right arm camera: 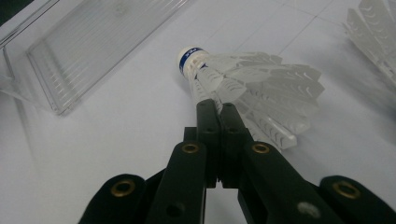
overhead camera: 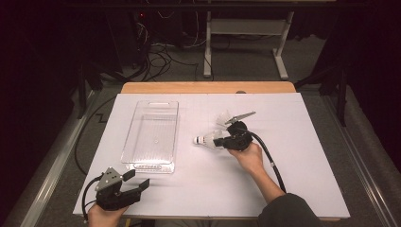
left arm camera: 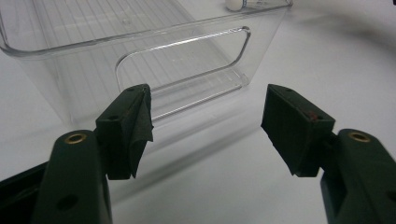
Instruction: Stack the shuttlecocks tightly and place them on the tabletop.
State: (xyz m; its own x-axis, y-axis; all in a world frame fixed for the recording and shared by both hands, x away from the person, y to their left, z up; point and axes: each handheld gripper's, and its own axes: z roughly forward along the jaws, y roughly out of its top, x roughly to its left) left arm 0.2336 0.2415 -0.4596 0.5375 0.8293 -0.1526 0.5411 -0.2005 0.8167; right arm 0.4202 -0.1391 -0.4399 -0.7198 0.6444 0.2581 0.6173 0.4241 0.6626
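My right gripper [right arm camera: 215, 109] has its jaws clamped on the feathers of a shuttlecock [right arm camera: 247, 84] lying on the white table [overhead camera: 293, 156] just right of the clear bin [overhead camera: 152, 135], while my left gripper [left arm camera: 205, 126] hangs with jaws spread wide before that bin's near end.

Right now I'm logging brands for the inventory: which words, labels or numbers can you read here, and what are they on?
Blue band on the cork of the shuttlecock in the right gripper: white lettering, too small and blurred to read.
Clear bin: no text.
Second shuttlecock: no text.
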